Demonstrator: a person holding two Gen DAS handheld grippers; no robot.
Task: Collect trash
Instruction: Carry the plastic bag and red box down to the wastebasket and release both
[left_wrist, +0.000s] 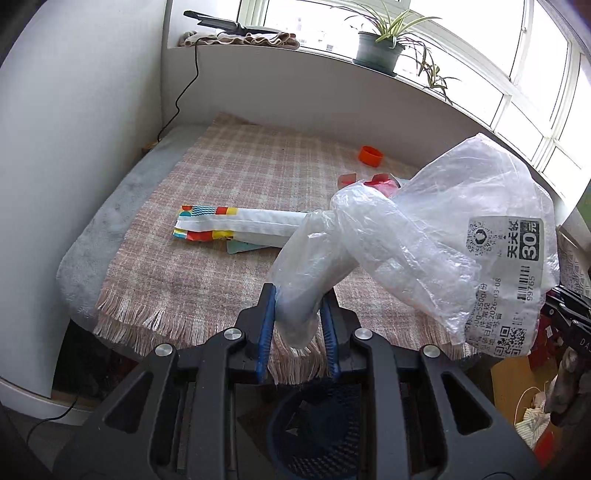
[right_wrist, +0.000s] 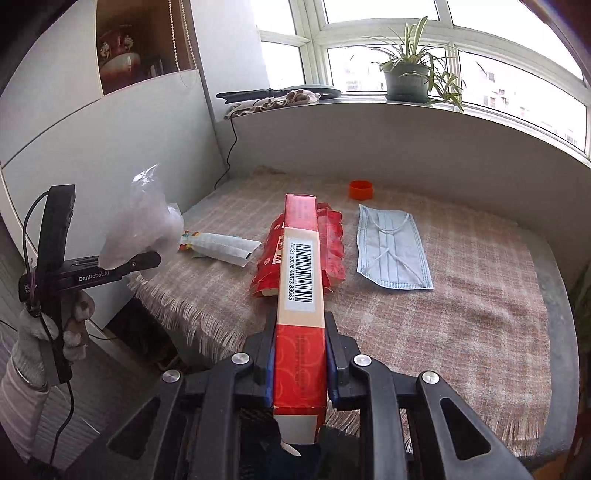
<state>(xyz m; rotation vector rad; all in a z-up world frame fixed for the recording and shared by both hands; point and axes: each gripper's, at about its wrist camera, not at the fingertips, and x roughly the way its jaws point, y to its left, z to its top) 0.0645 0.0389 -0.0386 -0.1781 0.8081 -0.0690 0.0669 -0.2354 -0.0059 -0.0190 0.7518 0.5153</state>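
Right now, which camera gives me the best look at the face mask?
The right wrist view: the face mask lies flat and fully visible on the checked cloth, right of the red box. In the left wrist view the plastic bag hides it.

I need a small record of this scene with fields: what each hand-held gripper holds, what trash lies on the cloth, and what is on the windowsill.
left hand-held gripper: shut on plastic bag, held above the table edge
right hand-held gripper: shut on red box, barcode side up
surface: plaid cloth with fringe
trash on the cloth: face mask, orange cap, red wrapper, white packet
windowsill: potted plant, folded cloth
bin: dark mesh bin below the left gripper
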